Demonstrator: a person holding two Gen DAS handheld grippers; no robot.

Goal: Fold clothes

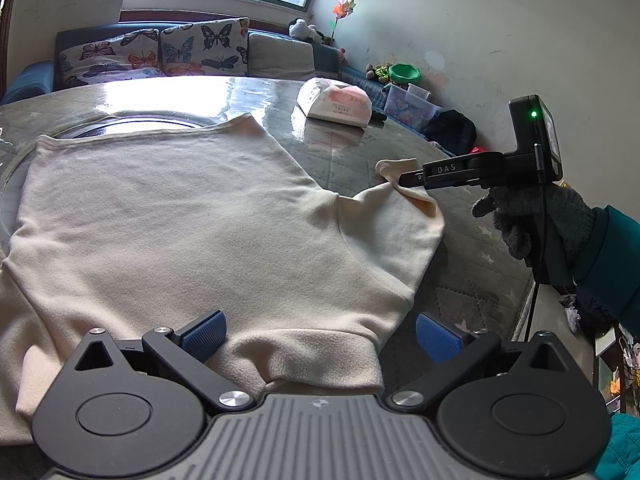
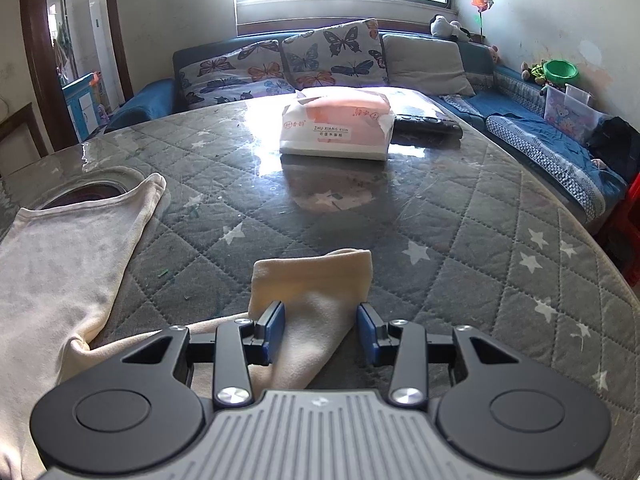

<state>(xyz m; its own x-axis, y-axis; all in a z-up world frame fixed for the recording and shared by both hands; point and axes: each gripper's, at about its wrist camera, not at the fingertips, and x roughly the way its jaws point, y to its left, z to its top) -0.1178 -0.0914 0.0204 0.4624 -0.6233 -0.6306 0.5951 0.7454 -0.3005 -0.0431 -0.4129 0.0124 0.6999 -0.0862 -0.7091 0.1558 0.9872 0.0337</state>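
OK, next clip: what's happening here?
A person in gloves and a teal jacket is folding a cream shirt spread on a quilted table, with a two-finger tool in each hand. The right tool has the end of the shirt's sleeve between its fingers, lifted slightly off the table. The left tool is open, its fingers either side of the shirt's near edge. No fold is made yet. A tissue pack sits farther back.
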